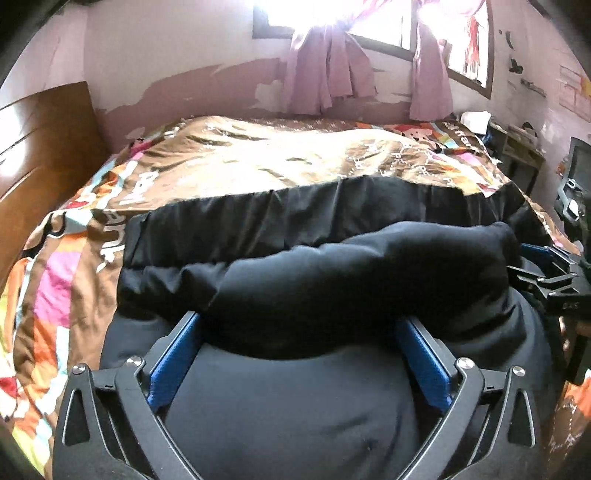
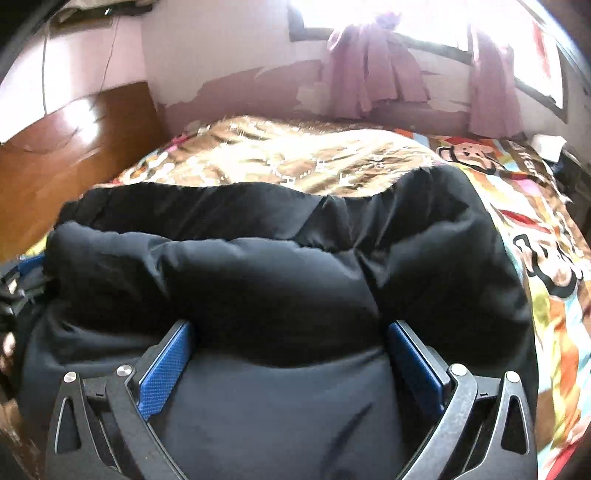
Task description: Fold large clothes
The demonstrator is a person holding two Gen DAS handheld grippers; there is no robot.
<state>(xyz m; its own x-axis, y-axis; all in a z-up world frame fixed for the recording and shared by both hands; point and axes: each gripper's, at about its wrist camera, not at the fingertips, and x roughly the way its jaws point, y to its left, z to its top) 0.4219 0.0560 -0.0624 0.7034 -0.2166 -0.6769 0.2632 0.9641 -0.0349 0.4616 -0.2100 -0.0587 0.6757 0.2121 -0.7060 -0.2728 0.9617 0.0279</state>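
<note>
A bed (image 1: 258, 155) fills most of both views, spread with a brown and many-coloured cartoon-print cover (image 2: 535, 229) that runs from the near edge to the far wall. On the near part of that cover lies the black padded garment (image 1: 332, 266), a large puffy piece stretched left to right; its thinner, wrinkled far edge rests flat on the cover, and a thick rolled fold of it bulges up nearer the cameras. Behind the bed a pale pink wall (image 1: 166, 55) with patches of peeled paint stands under a bright window (image 2: 388, 22), where mauve curtains (image 1: 332, 70) hang bunched. A brown wooden headboard (image 1: 40, 147) rises at the left side of the bed, and a cluttered desk (image 1: 517, 147) sits at the far right. The left gripper (image 1: 299, 328) points down at the garment with its blue pads (image 1: 173, 365) standing wide apart, the rolled fold lying across the gap between them without being pinched. The right gripper (image 2: 291, 336) stands just to the right of it, likewise spread wide, its blue pads (image 2: 166, 373) on either side of the same bulging fold and not squeezing it. In the left wrist view the right gripper's black frame shows at the right edge, close beside the end of the roll.
</note>
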